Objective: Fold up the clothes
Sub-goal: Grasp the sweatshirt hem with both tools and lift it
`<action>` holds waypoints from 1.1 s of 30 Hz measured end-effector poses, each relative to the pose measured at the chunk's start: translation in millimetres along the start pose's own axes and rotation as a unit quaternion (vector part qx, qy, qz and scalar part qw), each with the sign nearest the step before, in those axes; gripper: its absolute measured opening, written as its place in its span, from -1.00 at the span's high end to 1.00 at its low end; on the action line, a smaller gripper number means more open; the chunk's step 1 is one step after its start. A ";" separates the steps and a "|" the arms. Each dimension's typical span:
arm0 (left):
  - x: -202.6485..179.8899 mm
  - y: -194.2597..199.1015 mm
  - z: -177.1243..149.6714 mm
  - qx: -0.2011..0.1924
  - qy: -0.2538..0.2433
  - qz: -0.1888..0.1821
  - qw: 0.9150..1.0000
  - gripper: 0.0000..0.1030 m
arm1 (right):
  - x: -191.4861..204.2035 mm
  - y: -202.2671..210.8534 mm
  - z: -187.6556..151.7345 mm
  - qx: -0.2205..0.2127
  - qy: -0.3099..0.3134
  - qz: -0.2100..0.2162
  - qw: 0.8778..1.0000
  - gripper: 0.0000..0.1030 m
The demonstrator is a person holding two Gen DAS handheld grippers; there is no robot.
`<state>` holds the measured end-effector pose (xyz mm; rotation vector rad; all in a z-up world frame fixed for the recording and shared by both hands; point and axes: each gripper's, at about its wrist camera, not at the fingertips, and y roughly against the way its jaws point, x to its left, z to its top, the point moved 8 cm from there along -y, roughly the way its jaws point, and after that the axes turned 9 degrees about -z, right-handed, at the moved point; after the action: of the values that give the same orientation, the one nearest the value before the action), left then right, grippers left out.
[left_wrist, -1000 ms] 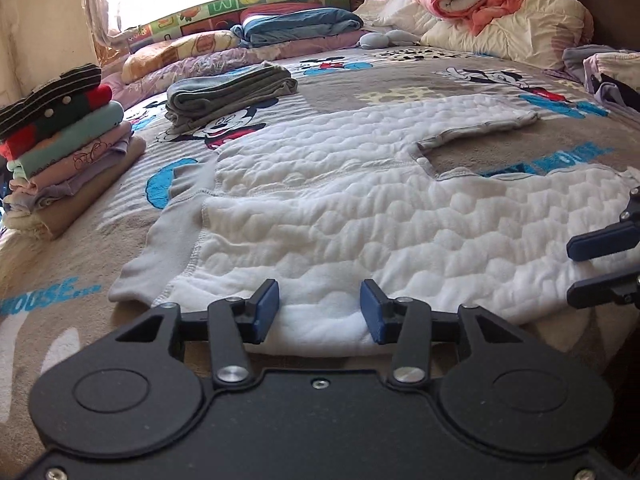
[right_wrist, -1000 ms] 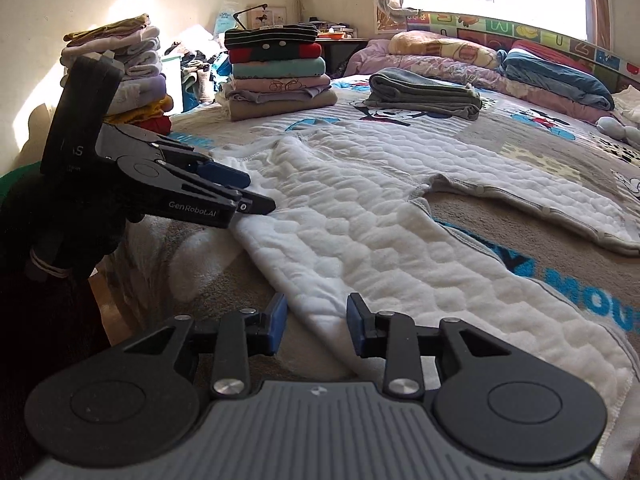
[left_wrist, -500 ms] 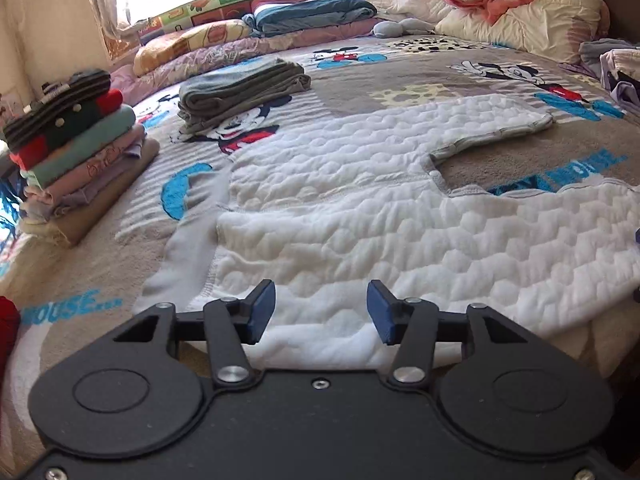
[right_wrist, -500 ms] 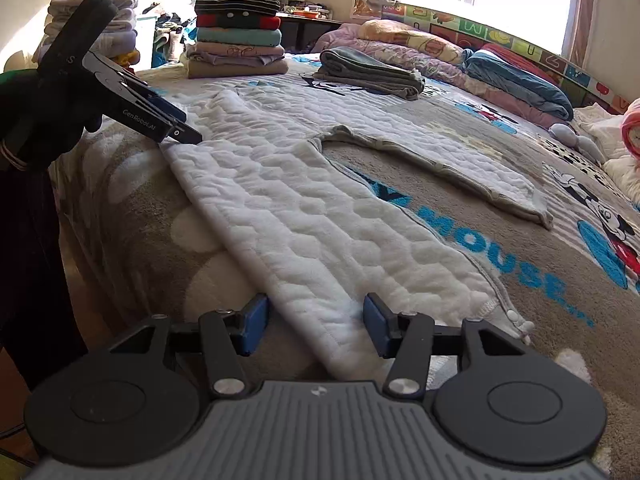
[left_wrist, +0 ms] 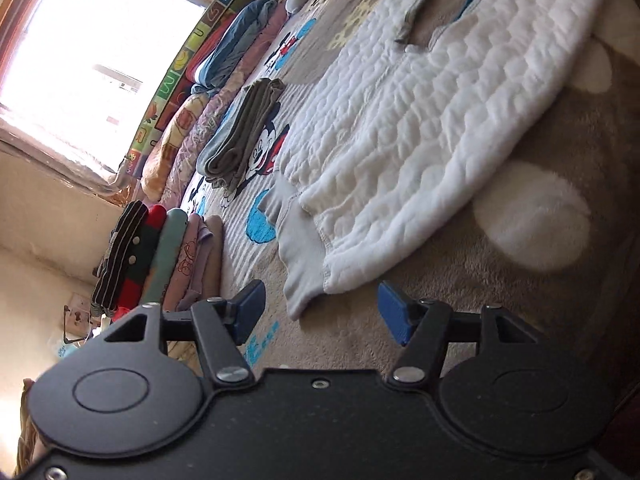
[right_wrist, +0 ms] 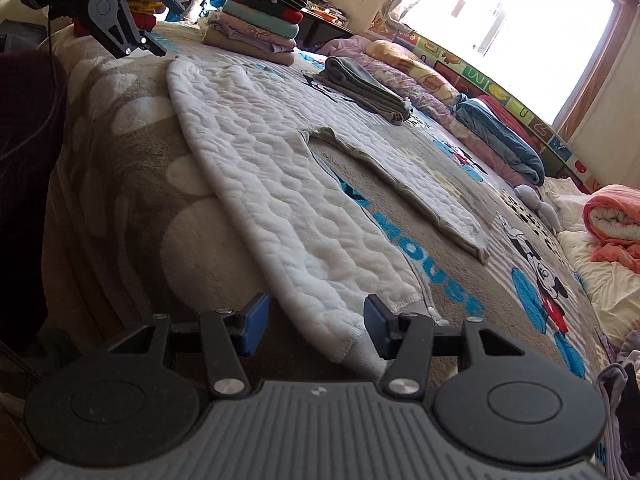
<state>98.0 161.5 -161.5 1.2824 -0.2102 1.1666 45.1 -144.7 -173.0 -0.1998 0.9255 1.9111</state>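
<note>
1. Lying flat on the bed blanket [right_wrist: 132,184] is a white quilted pair of trousers [right_wrist: 280,184], its padded surface stitched in a wavy honeycomb relief, with grey ribbed waistband [left_wrist: 298,256] and grey-edged leg cuffs.
2. Blanket is short-pile fleece, tan with large white spots and blue lettering, printed with cartoon mice.
3. Stack of folded clothes [right_wrist: 260,20] sits beyond the waistband end: striped, red, teal, pink, lilac and tan layers. A separate folded grey garment [right_wrist: 366,88] lies near the trousers, apart from them.
4. Rolled blue and patterned bedding [right_wrist: 500,136] lines the window side; a pink-orange quilt [right_wrist: 612,220] is cut off at the right edge.
5. Window is overexposed; nothing beyond it can be made out. Far leg cuff is out of frame in the left wrist view.
6. Left gripper [left_wrist: 322,312] is rolled steeply sideways, so the bed appears tilted; its blue-padded jaws stand wide, holding nothing, just short of the waistband corner.
7. Right gripper [right_wrist: 312,322] is roughly level and low over the near leg cuff [right_wrist: 360,320]; jaws stand wide on either side of the cuff, not closed on it.
8. Left gripper also shows in the right wrist view, top left, raised above the waistband end; the hand holding it is dark and hard to make out.
</note>
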 end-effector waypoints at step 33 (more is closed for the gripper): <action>50.2 -24.7 8.1 -0.102 0.137 0.039 0.984 0.94 | -55.9 0.8 6.8 -0.054 -0.134 -0.035 0.989 0.77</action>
<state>143.5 186.5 -139.3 0.9292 -0.1717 1.3382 75.2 -179.2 -140.1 -0.0356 0.6291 1.8687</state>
